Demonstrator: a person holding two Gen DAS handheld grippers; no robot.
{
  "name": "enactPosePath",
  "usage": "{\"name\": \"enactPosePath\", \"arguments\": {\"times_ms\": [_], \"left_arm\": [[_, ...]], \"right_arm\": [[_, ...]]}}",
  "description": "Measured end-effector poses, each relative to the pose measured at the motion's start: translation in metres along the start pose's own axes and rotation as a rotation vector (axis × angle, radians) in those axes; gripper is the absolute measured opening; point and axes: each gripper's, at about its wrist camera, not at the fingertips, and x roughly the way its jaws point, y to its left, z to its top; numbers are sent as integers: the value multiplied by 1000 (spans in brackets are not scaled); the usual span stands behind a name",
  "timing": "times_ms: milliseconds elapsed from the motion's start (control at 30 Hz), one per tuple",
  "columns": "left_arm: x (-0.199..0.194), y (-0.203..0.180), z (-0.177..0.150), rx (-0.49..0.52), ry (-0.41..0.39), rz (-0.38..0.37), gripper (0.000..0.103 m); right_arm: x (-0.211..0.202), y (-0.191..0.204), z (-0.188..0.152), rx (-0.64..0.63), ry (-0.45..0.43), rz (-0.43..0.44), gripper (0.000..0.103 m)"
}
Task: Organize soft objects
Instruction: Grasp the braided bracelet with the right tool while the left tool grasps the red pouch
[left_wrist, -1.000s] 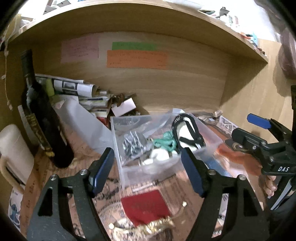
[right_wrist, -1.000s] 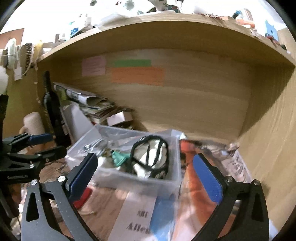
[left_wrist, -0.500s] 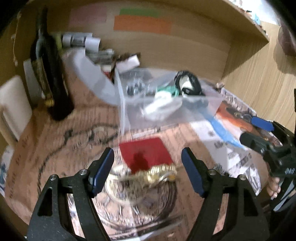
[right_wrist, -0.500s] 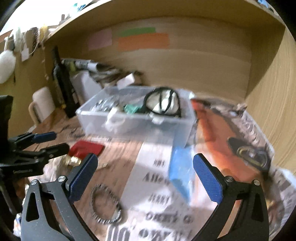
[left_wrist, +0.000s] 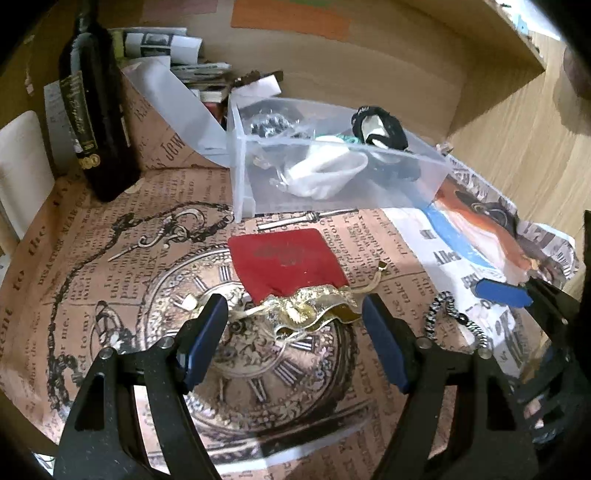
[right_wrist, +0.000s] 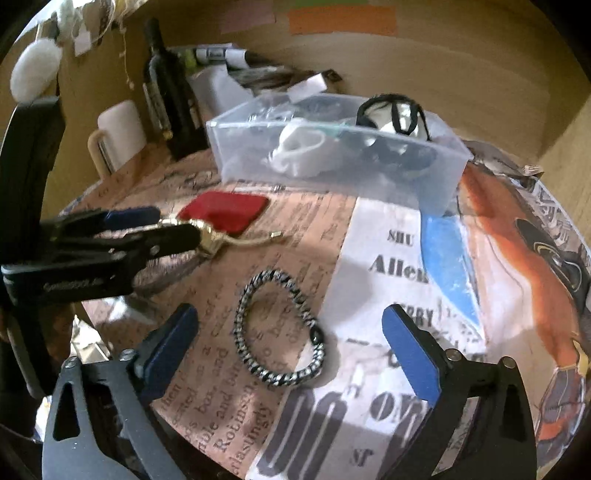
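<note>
- the desk surface (left_wrist: 92, 258) sits inside a wooden alcove and is covered with printed paper: a brown sheet with a pocket-watch drawing on the left, a white, blue and orange newspaper page (right_wrist: 413, 258) toward the right edge.
- a clear plastic bin (left_wrist: 369, 184) stands near the back of the desk, about midway across, straddling the two papers. inside it lie a white soft piece (left_wrist: 325, 173), a black band looped around something white (left_wrist: 380, 125), and some darker bits at the back that are hard to make out.
- a dark wine bottle (left_wrist: 96, 110) stands upright in the back left corner, with a cream mug (right_wrist: 118, 129) just to its left.
- rolled and stacked papers (left_wrist: 166, 40) lie along the back wall behind the bottle and bin.
- a red velvet pouch (left_wrist: 284, 262) with a gold ruffled mouth lies flat on the watch drawing, in front of the bin and apart from it; its gold cord trails off to the right.
- a black-and-white braided hair tie (right_wrist: 280, 328) lies as a loop toward the front of the desk, right where the brown sheet meets the newspaper, well apart from the bin.
- the left gripper (left_wrist: 291, 332) hangs over the gold mouth of the pouch with its blue pads spread wide on either side, gripping nothing.
- the right gripper (right_wrist: 291, 347) is low over the hair tie, tongs wide, the loop lying between the pads and untouched by them.
</note>
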Motion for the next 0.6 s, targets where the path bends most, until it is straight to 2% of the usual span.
{"name": "enactPosePath", "arguments": {"times_ms": [67,133,200,400,600], "left_arm": [[8,-1,1,4,14,6,75],[13,-4,3,15,13,20,75],[17,-6,6,24,10,24,75],[31,-12,9,35,-4,51,74],[30,-12,8,56,-23,44,45]], "right_arm": [[3,0,-2,2,22,17,80],[4,1,-4,-2,20,2,74],[4,1,-4,-6,15,-7,63],[5,-6,-3,4,3,-18,41],[4,-15,0,27,-7,-21,23]]}}
